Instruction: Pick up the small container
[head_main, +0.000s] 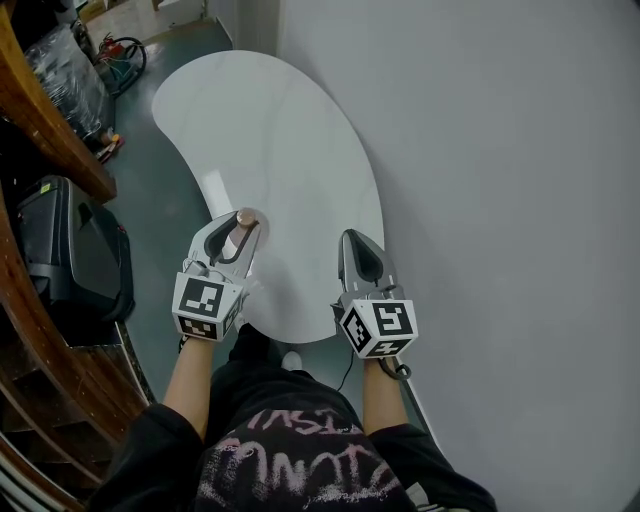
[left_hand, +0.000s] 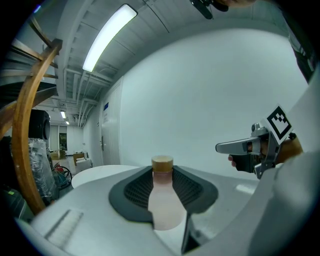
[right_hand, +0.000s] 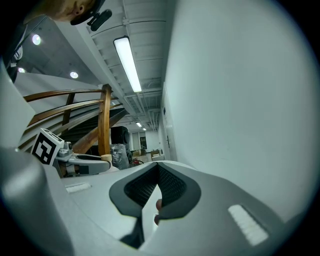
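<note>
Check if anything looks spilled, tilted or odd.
Nothing stands out: the small container stands upright, capped, clamped in the left gripper, nothing is spilled on the white table, and the right gripper is shut, empty.

In the left claw (head_main: 243, 225), the small container (left_hand: 163, 197), over the table (head_main: 270, 130) at its near end; right claw (head_main: 354, 240) to its right.

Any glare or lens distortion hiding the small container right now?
Head view: a faint sheen on the white curved table, clear of the pale pink, tan-capped bottle. Left gripper view: fisheye bends the room, but the bottle between the left gripper's pads reads clearly.
</note>
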